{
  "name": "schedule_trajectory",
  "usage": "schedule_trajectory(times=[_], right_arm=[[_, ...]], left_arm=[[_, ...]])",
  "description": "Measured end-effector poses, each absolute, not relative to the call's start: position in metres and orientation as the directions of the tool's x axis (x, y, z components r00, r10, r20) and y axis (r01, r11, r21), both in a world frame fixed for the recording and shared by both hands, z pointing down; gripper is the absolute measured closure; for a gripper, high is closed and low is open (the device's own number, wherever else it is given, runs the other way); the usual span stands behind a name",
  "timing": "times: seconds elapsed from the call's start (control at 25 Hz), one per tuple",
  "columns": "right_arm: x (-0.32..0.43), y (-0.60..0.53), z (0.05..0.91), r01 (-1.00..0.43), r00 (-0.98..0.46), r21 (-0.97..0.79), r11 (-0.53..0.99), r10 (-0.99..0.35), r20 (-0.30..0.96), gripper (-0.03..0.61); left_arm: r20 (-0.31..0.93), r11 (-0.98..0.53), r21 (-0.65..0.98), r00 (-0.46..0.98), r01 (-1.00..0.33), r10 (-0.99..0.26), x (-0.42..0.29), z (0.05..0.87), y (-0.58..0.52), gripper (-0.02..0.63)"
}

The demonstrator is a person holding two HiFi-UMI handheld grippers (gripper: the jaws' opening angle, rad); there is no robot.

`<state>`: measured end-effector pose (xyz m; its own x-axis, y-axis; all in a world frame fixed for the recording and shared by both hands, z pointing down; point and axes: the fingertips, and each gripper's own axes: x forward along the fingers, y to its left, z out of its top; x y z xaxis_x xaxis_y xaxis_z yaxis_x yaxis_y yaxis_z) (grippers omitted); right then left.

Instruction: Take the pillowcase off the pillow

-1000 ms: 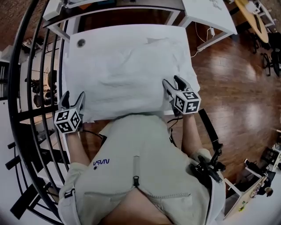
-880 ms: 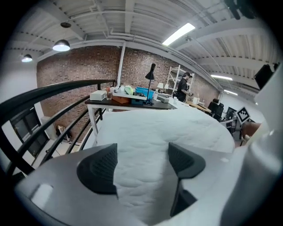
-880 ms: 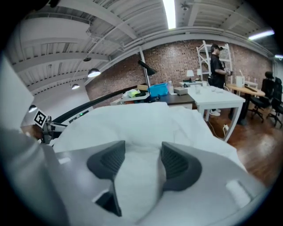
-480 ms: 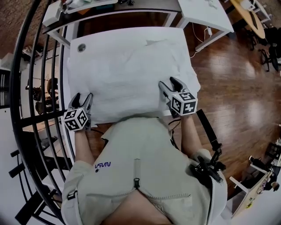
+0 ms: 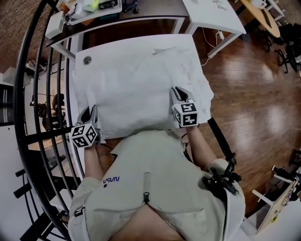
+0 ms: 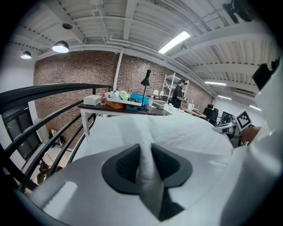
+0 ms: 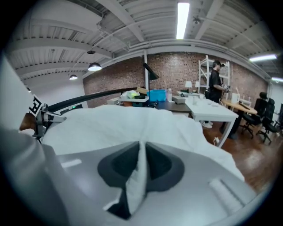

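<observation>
**Grip state.** The left hand-held gripper point(image 5: 89, 112) sits at the lower left corner of the white pillowcase point(image 5: 136, 77). The right hand-held gripper point(image 5: 180, 92) sits at its lower right. In each gripper view the jaws have just been closing and now pinch a raised fold of white cloth between the pads. Both are clamped on the pillowcase.

**Location.** The cased pillow lies flat across the white desk point(image 5: 94, 48) and fills the centre of the head view. Its near edge is at the person's body. Its right side hangs slightly over the desk edge.

**Step in hand (judgement).** This looks like securing the near edge before stripping the case.
- Each pinch should take cloth only. A bite that also catches the filling would drag the pillow along with the case.
- The two pulls should be even, so the case does not twist and bind.
- Which end is open cannot be told from these views, and that should be confirmed before hauling.

**Containers.**
- The pillowcase is the container concerned. It is still full, and no bare pillow shows anywhere.
- A blue box point(image 7: 157, 95) stands on the dark desk point(image 5: 141, 14) beyond, at the top of the frame. Its contents cannot be made out.
</observation>
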<state>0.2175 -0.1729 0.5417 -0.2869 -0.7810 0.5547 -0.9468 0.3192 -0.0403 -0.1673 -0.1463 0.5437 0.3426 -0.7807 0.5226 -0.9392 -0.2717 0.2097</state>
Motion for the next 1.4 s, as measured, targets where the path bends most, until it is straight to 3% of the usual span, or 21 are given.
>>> schedule_trajectory(times=[0.16, 0.6, 0.92, 1.08, 1.24, 1.32, 1.4], right_arm=[[0.218, -0.173, 0.514, -0.957, -0.263, -0.026, 0.287, -0.831, 0.489, 0.566], [0.243, -0.185, 0.409, -0.98, -0.191, 0.001, 0.199, -0.943, 0.273, 0.57], [0.282, -0.227, 0.452, -0.989, -0.097, 0.069, 0.132, -0.923, 0.373, 0.569], [0.287, -0.24, 0.499, -0.986, -0.101, 0.073, 0.149, -0.889, 0.447, 0.566], [0.28, -0.246, 0.509, -0.983, -0.114, 0.07, 0.168, -0.865, 0.488, 0.499], [0.274, -0.245, 0.499, -0.984, -0.112, 0.069, 0.167, -0.864, 0.491, 0.446], [0.272, -0.243, 0.477, -0.983, -0.091, 0.097, 0.155, -0.873, 0.479, 0.44]], left_arm=[[0.447, -0.275, 0.2, 0.337, -0.94, -0.828, -0.166, 0.519, -0.144, 0.592], [0.211, -0.377, 0.199, 0.415, -0.905, -0.885, -0.14, 0.407, -0.167, 0.597], [0.334, -0.409, 0.236, 0.468, -0.882, -0.818, -0.102, 0.46, -0.218, 0.595], [0.428, -0.357, 0.201, 0.409, -0.912, -0.806, -0.102, 0.51, -0.233, 0.58], [0.463, -0.332, 0.202, 0.388, -0.922, -0.797, -0.122, 0.53, -0.24, 0.517], [0.467, -0.306, 0.185, 0.358, -0.934, -0.809, -0.138, 0.527, -0.235, 0.508], [0.45, -0.27, 0.147, 0.307, -0.952, -0.839, -0.148, 0.513, -0.232, 0.506]])
